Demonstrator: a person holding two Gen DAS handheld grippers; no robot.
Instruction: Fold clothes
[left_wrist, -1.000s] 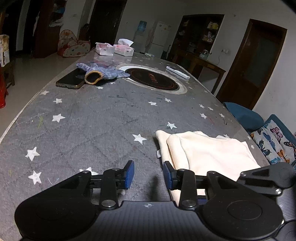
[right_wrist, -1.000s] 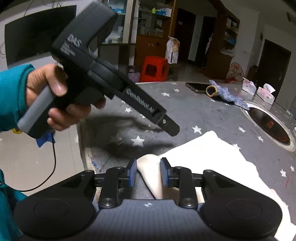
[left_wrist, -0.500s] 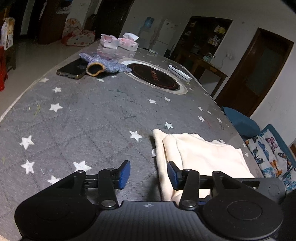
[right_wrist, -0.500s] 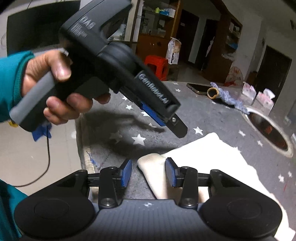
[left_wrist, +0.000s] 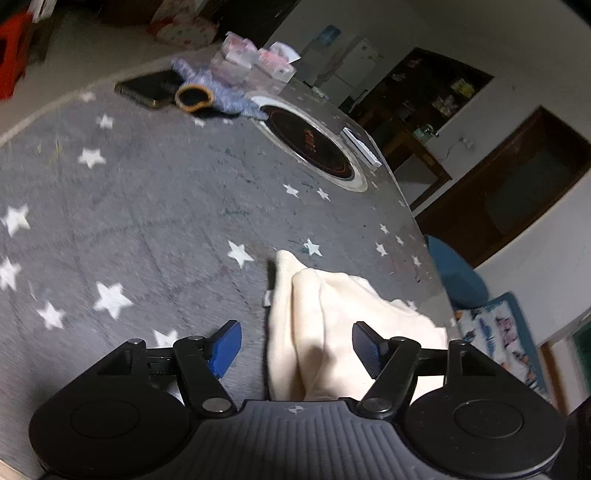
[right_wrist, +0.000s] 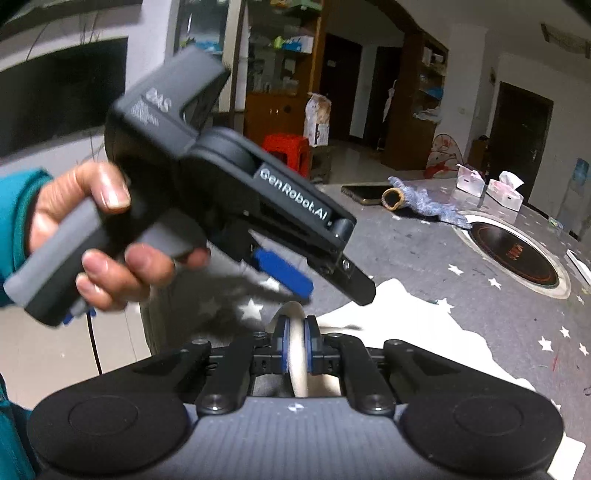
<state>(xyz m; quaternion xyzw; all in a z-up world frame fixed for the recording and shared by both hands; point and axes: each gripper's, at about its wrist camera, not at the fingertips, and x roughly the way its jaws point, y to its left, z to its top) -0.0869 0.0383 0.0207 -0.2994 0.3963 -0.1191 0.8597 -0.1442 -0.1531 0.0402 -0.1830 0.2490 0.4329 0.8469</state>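
The cream garment (left_wrist: 332, 314) is lying folded on the grey star-print table cover (left_wrist: 147, 221), near the table's edge. In the left wrist view its long axis is running from the gripper away toward the rt, w/ a rolled fold edge pointing up at the table's middle.

The left gripper (left_wrist: 297, 349) is hovering over that near end w/ jaws spread wide, blue pads either side of the cloth, gripping nothing. The right gripper (right_wrist: 294, 338) is pinching shut on a rolled edge of the garment, cream cloth squeezed btwn its blue pads.

Two tissue boxes (right_wrist: 487, 184) are sitting at the far end, a tissue sticking out of one. A phone (left_wrist: 147, 88) and a blue-grey glove (left_wrist: 218, 99) are lying touching, just beside the round inset cooktop (left_wrist: 310, 142).

Only the right wrist view is showing the person's left hand (right_wrist: 99, 236) wrapped round the left gripper's handle, plus a red stool (right_wrist: 286, 149) behind. Only the left wrist view is showing the butterfly-print cushion (left_wrist: 502, 343) past the table edge.
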